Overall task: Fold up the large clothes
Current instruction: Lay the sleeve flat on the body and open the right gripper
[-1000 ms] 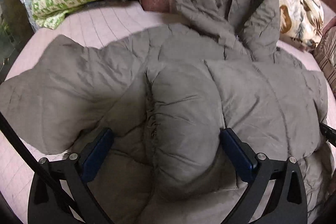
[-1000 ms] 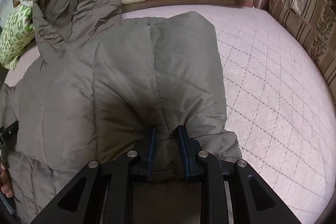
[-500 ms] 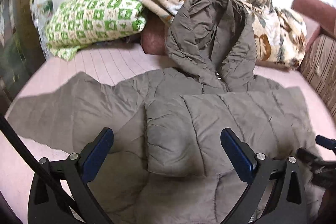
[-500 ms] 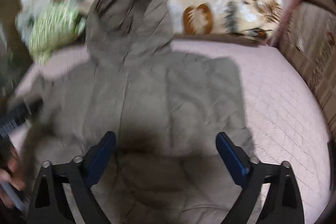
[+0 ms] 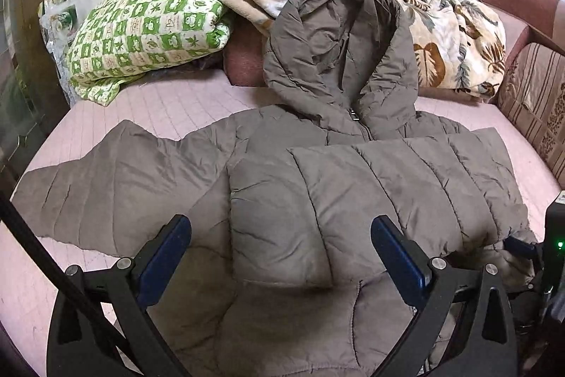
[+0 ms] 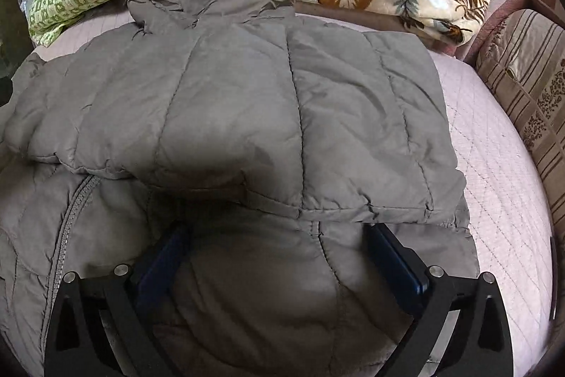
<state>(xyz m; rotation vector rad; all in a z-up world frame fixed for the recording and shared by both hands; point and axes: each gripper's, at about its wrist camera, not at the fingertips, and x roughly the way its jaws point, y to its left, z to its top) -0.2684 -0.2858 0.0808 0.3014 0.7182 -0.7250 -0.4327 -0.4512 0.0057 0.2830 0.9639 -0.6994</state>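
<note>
On the bed: big grey-brown puffer jacket lies spread flat over the pink quilted cover, hood pointing at the piled blankets and the green patterned pillow.
Sleeves: one sleeve is folded across the chest; the other sleeve lies stretched out flat to the left in the left wrist view.
Right gripper: fingers wide apart, they've just been opening. Jacket body lies under the gap, but nothing is pinched.
Left gripper: fingers also wide apart, hovering over the folded sleeve's cuff end, gripping nothing.
Step, my guess: first sleeve fold is done and let go.
Next, I reckon: left gripper needs to get to the outstretched sleeve, pinch near the cuff and carry it across over the first one. Puffy fabric will likely spring back, so press it down.
</note>
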